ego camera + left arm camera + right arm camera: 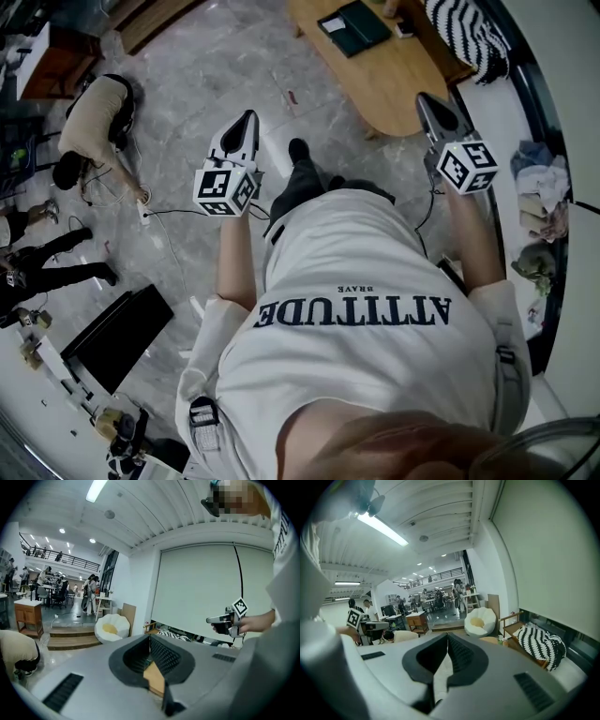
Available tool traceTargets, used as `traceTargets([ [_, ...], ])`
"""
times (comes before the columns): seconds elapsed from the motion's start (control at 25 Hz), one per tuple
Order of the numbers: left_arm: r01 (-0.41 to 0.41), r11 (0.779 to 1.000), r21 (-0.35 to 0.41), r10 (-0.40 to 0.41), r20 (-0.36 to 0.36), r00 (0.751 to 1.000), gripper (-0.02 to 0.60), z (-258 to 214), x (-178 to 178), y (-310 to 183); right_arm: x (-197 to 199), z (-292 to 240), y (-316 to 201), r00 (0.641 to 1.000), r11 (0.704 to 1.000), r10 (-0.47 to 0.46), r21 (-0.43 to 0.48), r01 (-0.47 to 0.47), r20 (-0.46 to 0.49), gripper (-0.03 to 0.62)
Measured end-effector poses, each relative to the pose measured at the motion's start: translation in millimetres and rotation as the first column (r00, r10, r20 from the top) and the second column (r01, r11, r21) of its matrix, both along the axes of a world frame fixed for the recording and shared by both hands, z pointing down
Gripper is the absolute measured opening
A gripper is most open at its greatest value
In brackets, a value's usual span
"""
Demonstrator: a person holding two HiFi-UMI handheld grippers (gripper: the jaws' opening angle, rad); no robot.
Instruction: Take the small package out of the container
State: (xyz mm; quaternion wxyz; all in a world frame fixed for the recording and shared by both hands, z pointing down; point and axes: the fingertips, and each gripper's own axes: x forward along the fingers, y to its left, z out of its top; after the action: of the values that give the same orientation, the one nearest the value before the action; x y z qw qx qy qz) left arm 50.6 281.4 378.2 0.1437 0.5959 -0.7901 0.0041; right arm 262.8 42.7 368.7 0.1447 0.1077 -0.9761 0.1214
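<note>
My left tool point(150, 639) and right tool point(447, 637) are both closed and empty, and no package or container shows, so I cannot judge its handling.

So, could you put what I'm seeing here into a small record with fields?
Place: indoor hall with a pale stone floor
Left gripper: held in the air, jaws shut, nothing between them
Right gripper: held in the air, jaws shut, empty
Ahead: wooden table with a dark green folder on it; striped throw near it
Others: crouching person on the floor at left
Container and small package: in none of the views
</note>
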Motion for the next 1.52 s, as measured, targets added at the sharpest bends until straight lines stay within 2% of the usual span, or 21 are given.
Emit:
traceTargets([
  [0.4, -0.074, 0.997, 0.007, 0.074, -0.005, 0.997, 0.023, 1.7, -69.2, -38.5, -59.8, 2.3, -19.2, 0.998, 0.999, 0.052, 0.001, -0.052, -0.025, 0.021],
  [0.88, -0.153, 0.988, -0.001, 0.153, -0.015, 0.988, 0.023, 8.3, -170.6, -75.2, -148.0, 5.9, -33.9, 0.992, 0.994, 0.107, -0.001, -0.107, -0.063, 0.021],
  [1.08, -0.207, 0.978, -0.003, 0.206, -0.024, 0.978, 0.023, 16.3, -199.1, -86.9, -171.7, 9.3, -37.0, 0.986, 0.989, 0.147, 0.009, -0.147, -0.083, 0.021],
  [1.52, -0.259, 0.966, 0.006, 0.259, -0.034, 0.965, 0.023, 22.3, -256.1, -100.2, -217.1, 8.5, -37.9, 0.977, 0.982, 0.19, 0.026, -0.188, -0.101, 0.021],
])
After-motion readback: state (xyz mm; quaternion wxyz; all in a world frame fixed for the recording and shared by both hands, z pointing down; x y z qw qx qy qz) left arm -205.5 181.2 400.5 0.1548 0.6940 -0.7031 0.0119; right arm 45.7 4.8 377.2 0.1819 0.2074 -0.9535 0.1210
